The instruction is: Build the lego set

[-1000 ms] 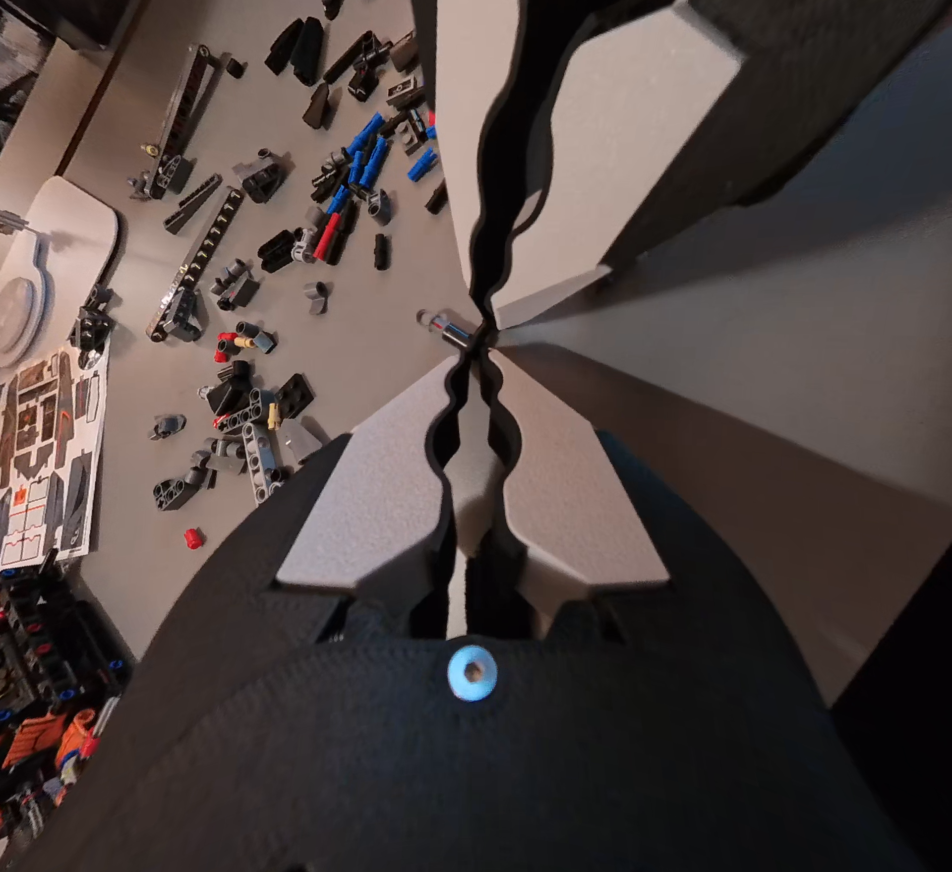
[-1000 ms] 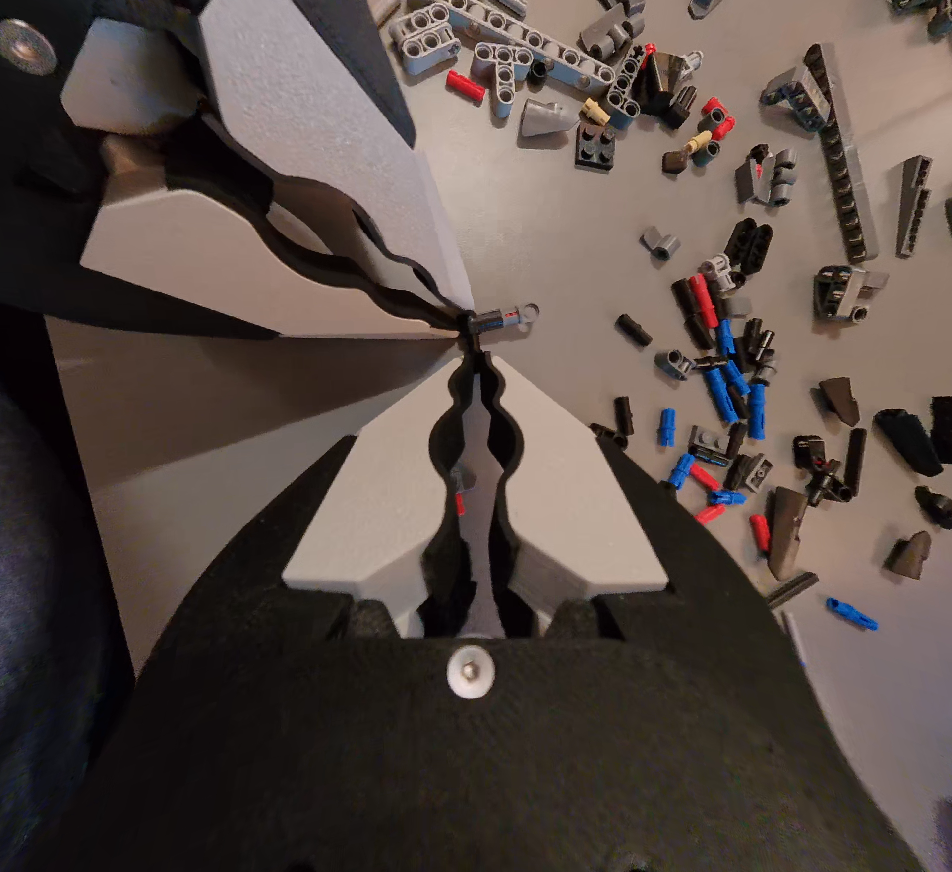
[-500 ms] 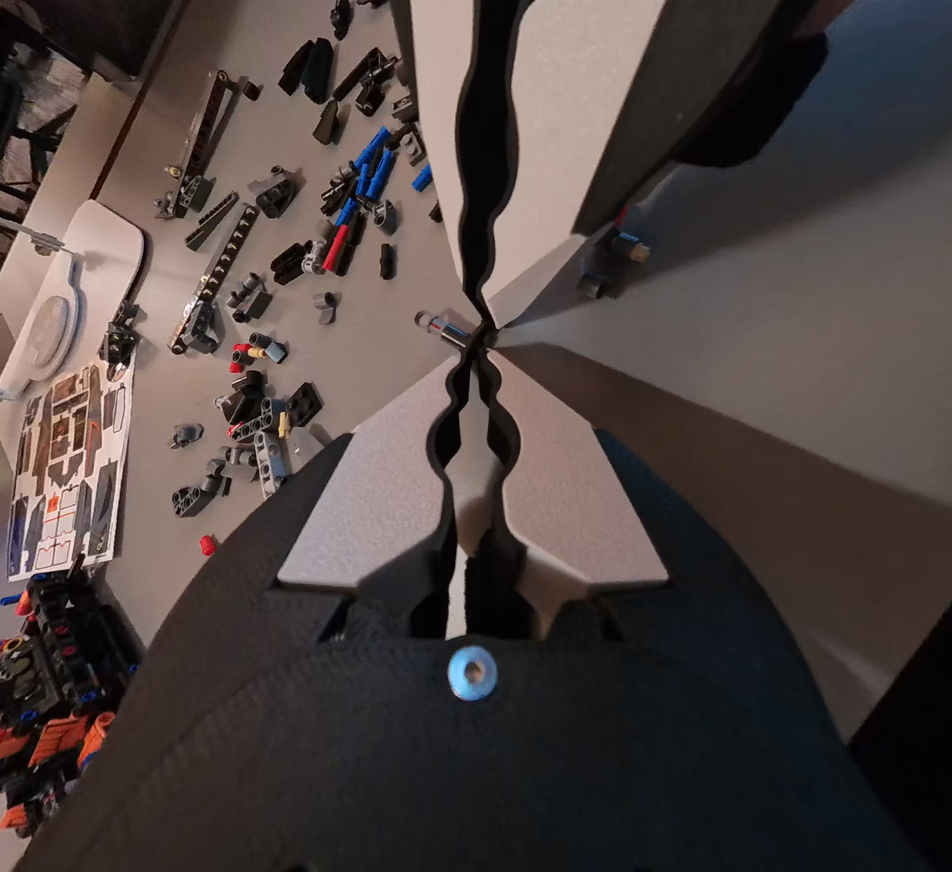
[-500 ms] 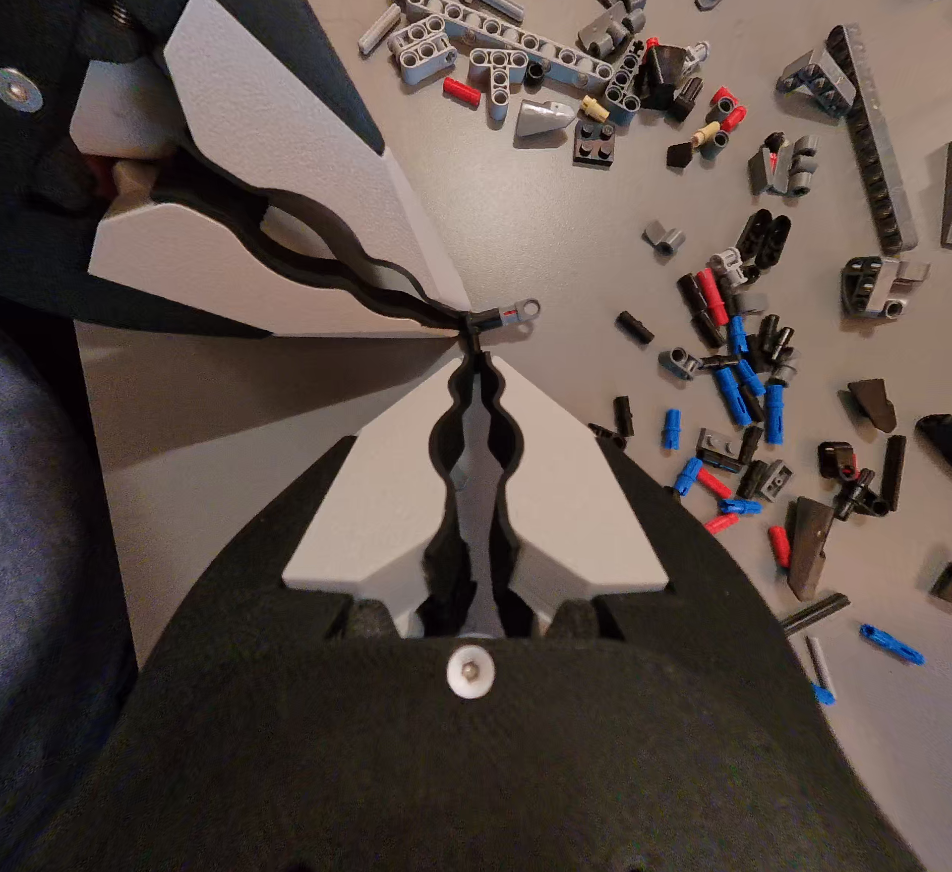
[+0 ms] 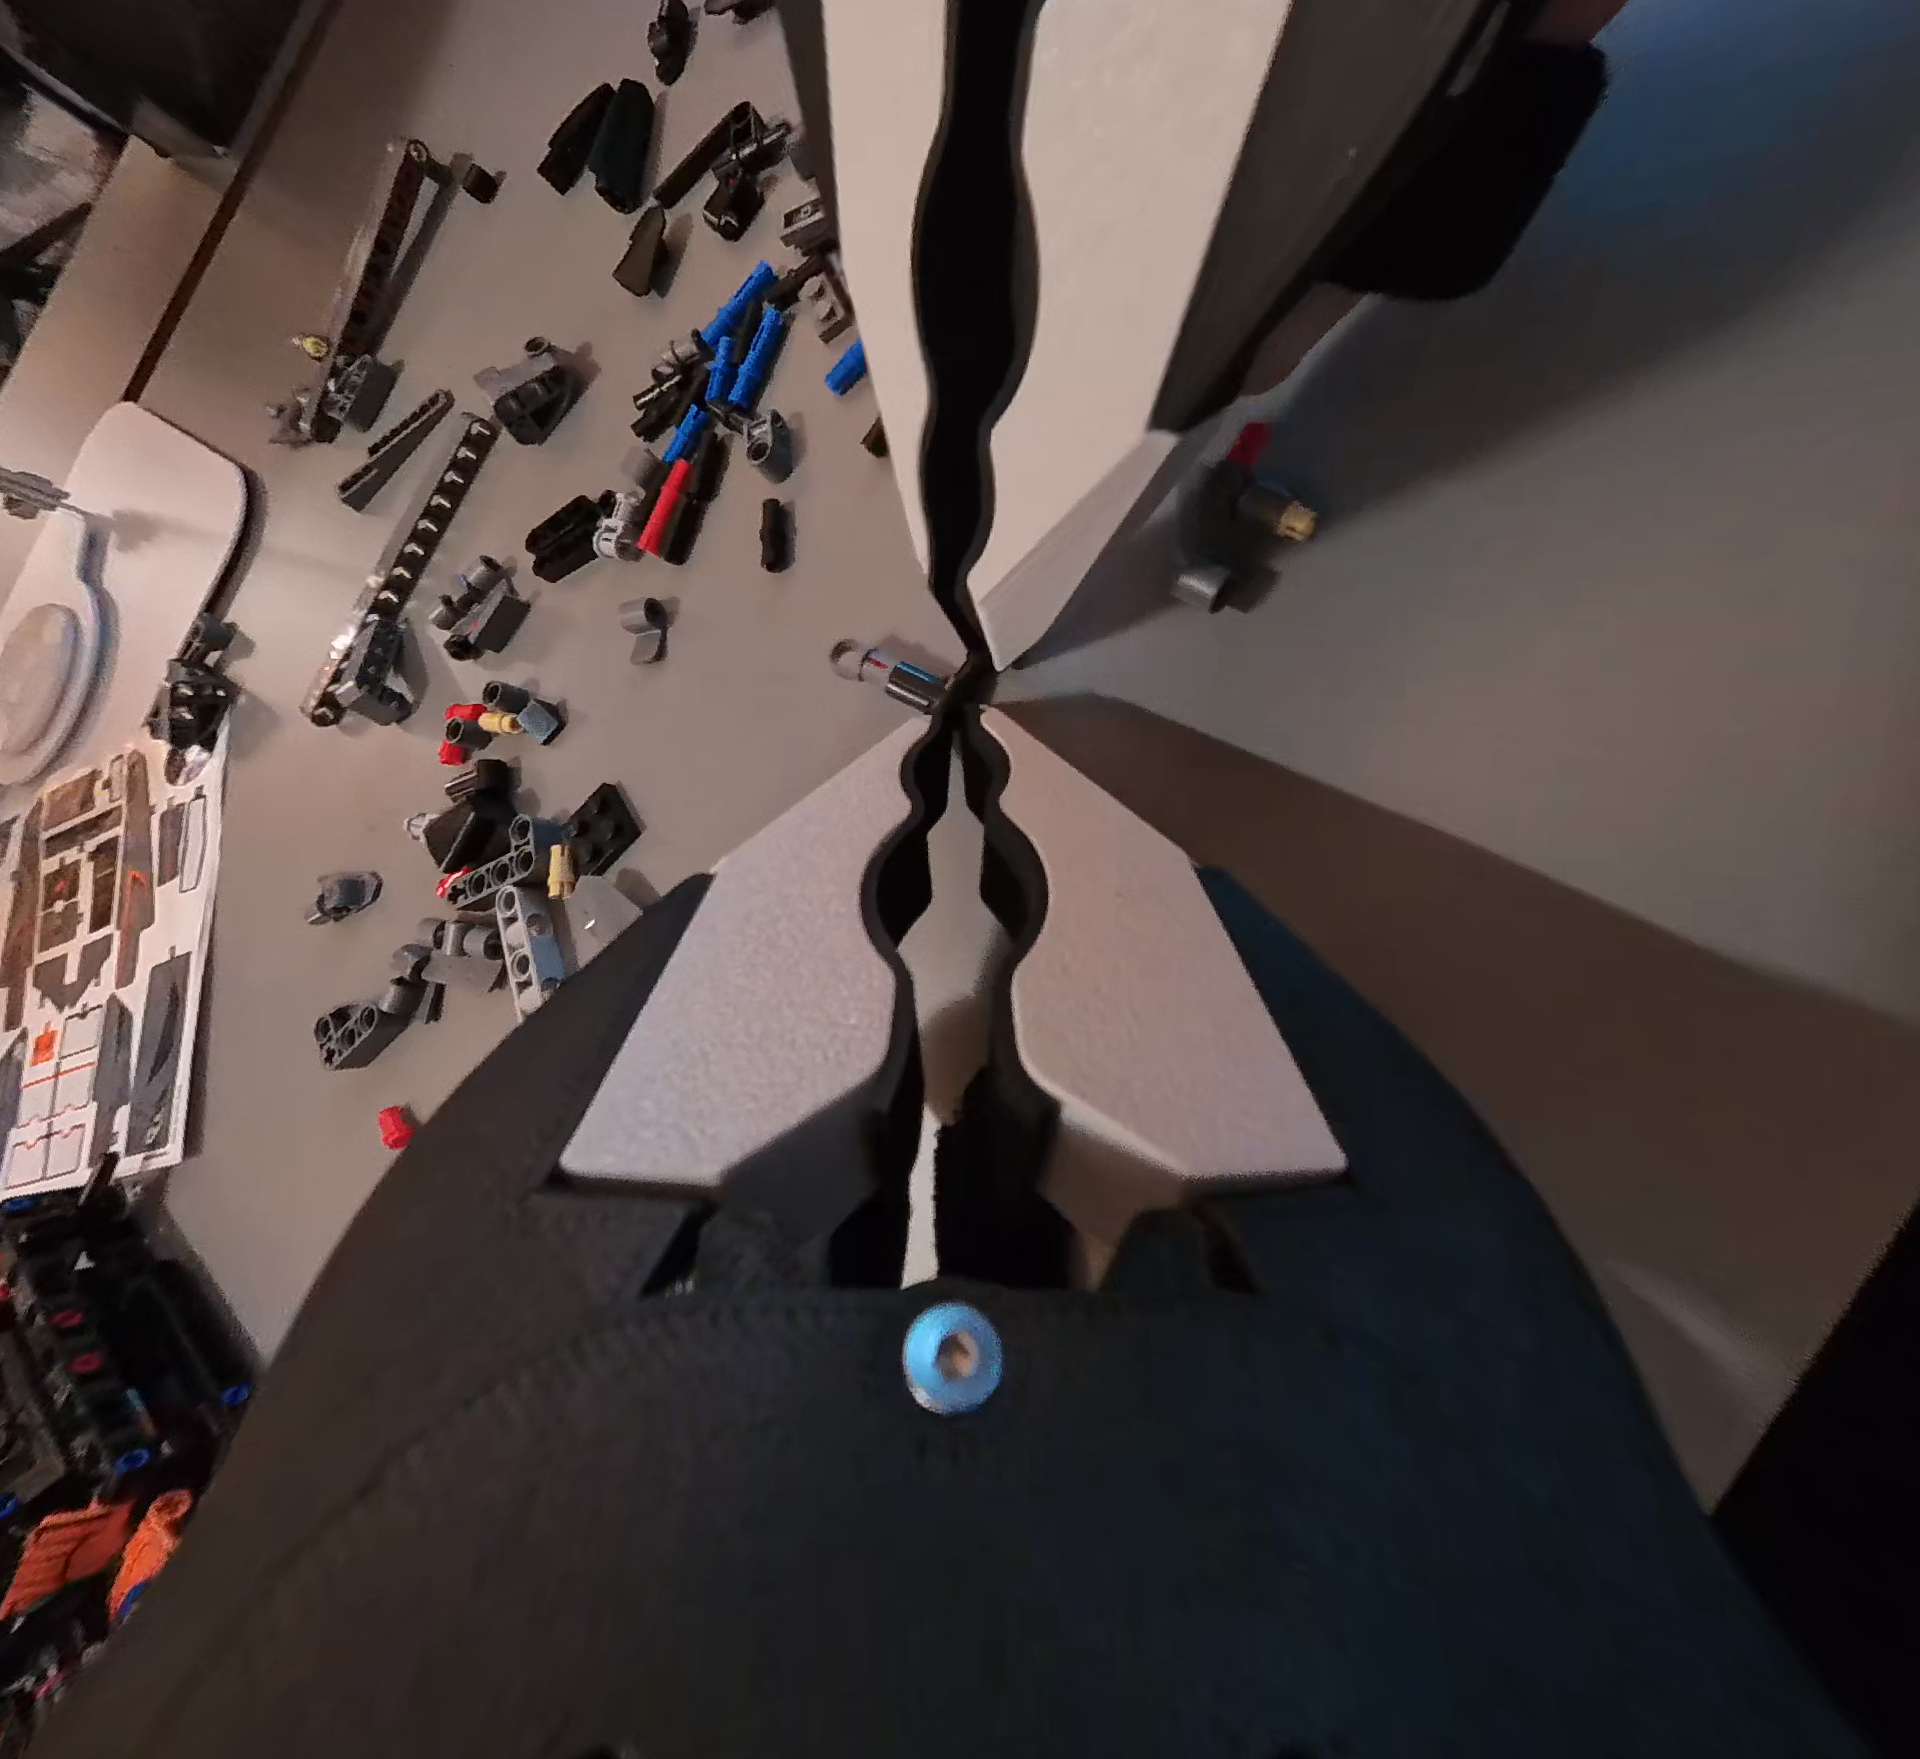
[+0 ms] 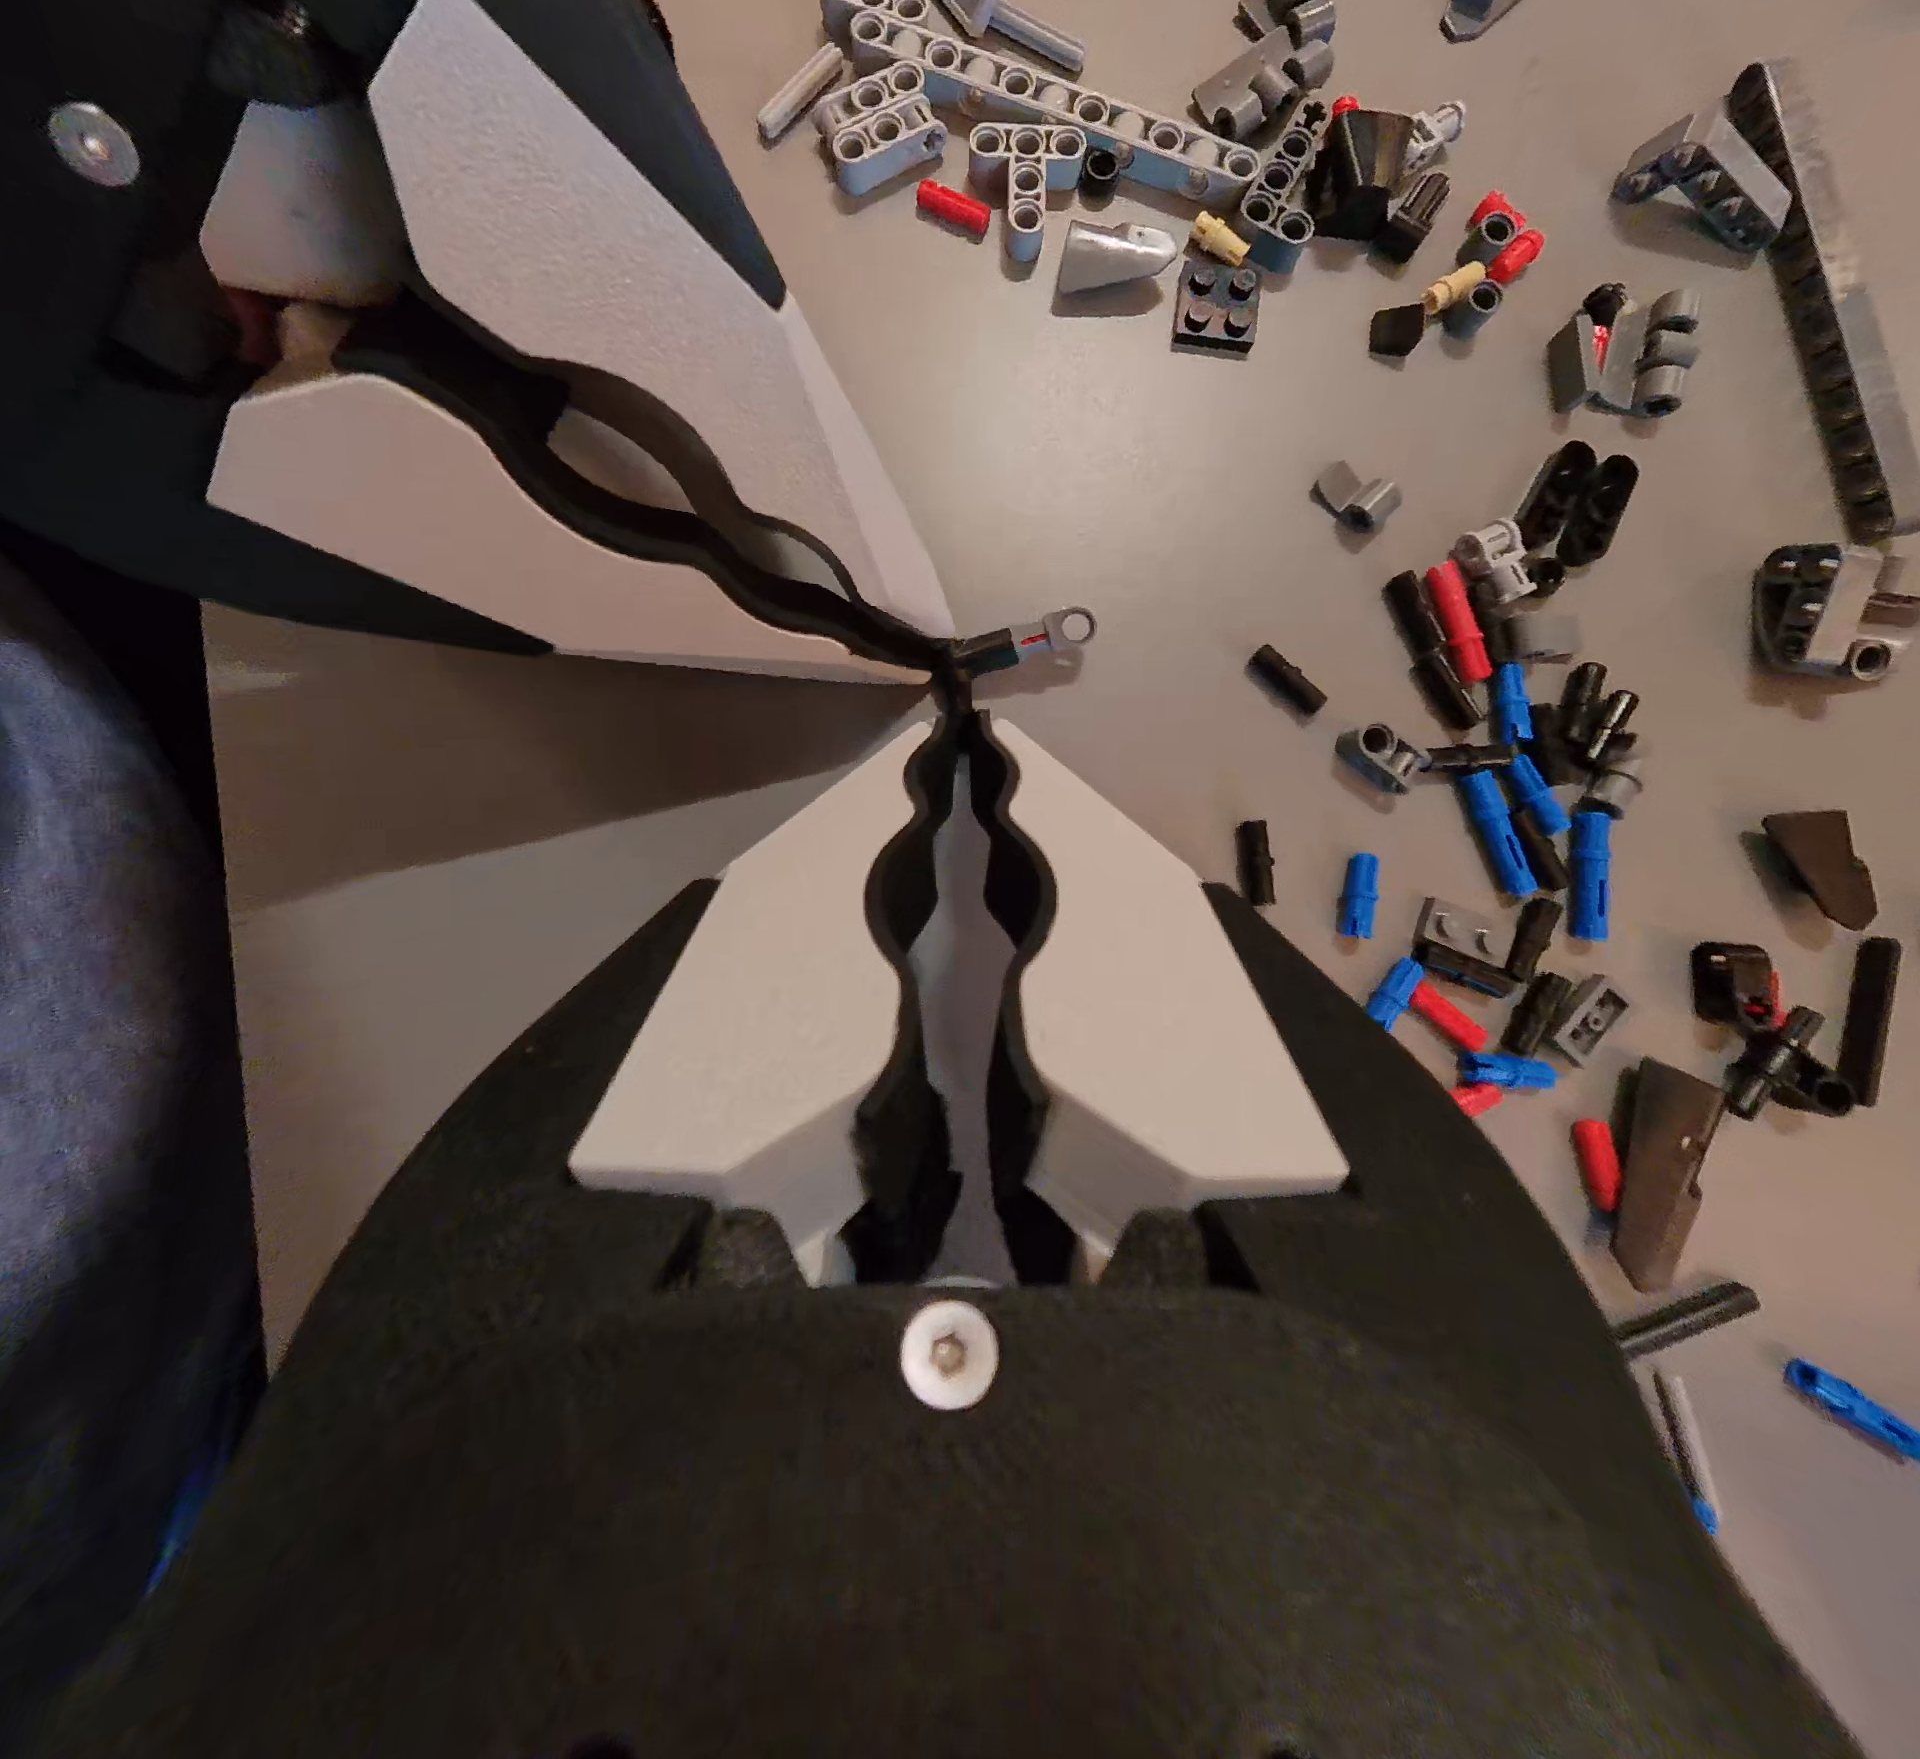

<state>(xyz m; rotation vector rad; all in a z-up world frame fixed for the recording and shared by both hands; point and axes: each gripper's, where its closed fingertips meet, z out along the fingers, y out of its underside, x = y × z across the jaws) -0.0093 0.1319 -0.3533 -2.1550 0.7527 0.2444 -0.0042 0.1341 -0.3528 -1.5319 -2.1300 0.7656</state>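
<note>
Left gripper and right gripper tip to tip, both clamped on one small pin assembly, held above grey surface strewn with loose lego pieces.

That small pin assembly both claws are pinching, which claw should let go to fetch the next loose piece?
Probably the right claw. Both are shut tip to tip on the small pin assembly. In the right wrist view the loose blue pins lie close beside its tips; the left claw can hold on.

Loose bricks spread on table; sticker sheet left of them.
</note>
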